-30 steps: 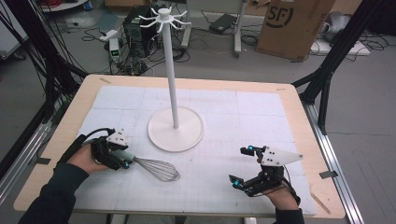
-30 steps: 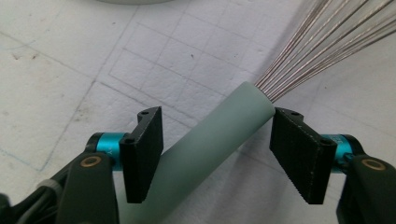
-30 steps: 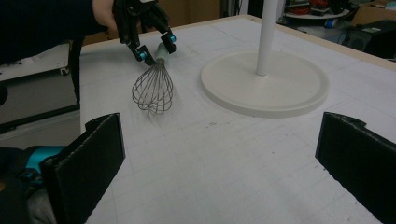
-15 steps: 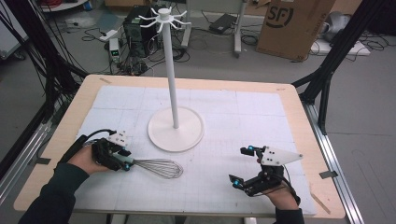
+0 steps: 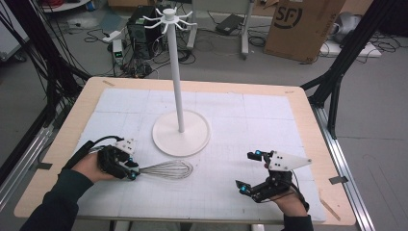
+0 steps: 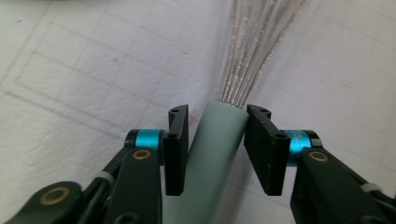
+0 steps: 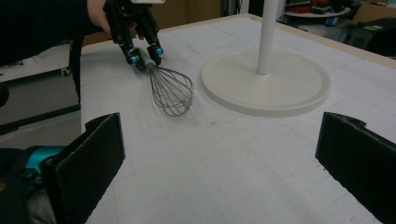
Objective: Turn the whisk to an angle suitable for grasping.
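Wires of the whisk [image 6: 254, 44] run out past the top edge of the left gripper view, so its rounded end is cut off there, and the grey-green handle [image 6: 205, 168] passes down out of the bottom edge between the 2 black jaws. Those jaws stand close on either side of the handle near where the wires begin; a thin gap seems to remain on one side, and I cannot tell whether they press it firmly.

From the high view, the whisk [image 5: 166, 169] lies flat on the white gridded mat [image 5: 250, 115], wire end pointing toward the table's right, just in front of the round base of the white stand [image 5: 181, 132] and apart from it. The stand's pole rises to a ring of small hooks whose details are too fine to read. The left gripper [image 5: 131, 171] sits low at the whisk's handle, the left hand [image 5: 91, 166] behind it with the sleeve coming in from the bottom left corner.

The right gripper [image 5: 250, 171] rests near the table's front right, well apart from the whisk, its jaws spread wide with nothing between them. The right hand [image 5: 288, 204] is partly cut off by the bottom edge.
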The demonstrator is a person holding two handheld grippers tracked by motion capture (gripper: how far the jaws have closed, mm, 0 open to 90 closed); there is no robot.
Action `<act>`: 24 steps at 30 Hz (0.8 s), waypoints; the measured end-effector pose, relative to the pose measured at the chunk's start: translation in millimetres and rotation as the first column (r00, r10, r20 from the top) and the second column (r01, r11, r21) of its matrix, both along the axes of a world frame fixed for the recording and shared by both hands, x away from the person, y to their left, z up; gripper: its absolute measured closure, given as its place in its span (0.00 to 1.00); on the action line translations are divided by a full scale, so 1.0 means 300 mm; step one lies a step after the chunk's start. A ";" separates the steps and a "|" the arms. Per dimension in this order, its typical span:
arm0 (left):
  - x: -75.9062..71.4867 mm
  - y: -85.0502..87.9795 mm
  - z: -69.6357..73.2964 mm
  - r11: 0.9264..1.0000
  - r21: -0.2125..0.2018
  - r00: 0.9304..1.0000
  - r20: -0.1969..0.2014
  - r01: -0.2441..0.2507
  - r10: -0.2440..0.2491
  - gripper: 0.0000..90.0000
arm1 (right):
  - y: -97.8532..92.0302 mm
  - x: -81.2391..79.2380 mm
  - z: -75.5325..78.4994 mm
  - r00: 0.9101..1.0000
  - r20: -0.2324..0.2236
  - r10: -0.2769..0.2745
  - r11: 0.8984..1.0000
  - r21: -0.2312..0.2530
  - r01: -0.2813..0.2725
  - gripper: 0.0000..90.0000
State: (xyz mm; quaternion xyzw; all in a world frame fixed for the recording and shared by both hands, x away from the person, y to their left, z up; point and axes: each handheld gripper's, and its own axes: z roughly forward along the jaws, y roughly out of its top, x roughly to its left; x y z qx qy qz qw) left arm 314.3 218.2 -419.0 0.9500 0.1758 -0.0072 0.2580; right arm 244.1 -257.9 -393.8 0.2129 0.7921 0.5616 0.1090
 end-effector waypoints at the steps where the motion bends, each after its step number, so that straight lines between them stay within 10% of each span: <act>1: -0.001 -0.004 0.001 1.000 0.003 1.000 -0.005 0.014 -0.014 0.72 | 0.000 0.000 0.000 1.000 0.000 0.001 1.000 0.000 -0.001 0.00; 24: -0.011 -0.015 0.003 1.000 0.017 1.000 -0.004 0.018 -0.018 0.71 | 0.001 0.001 -0.004 1.000 -0.005 -0.001 1.000 -0.005 0.000 0.00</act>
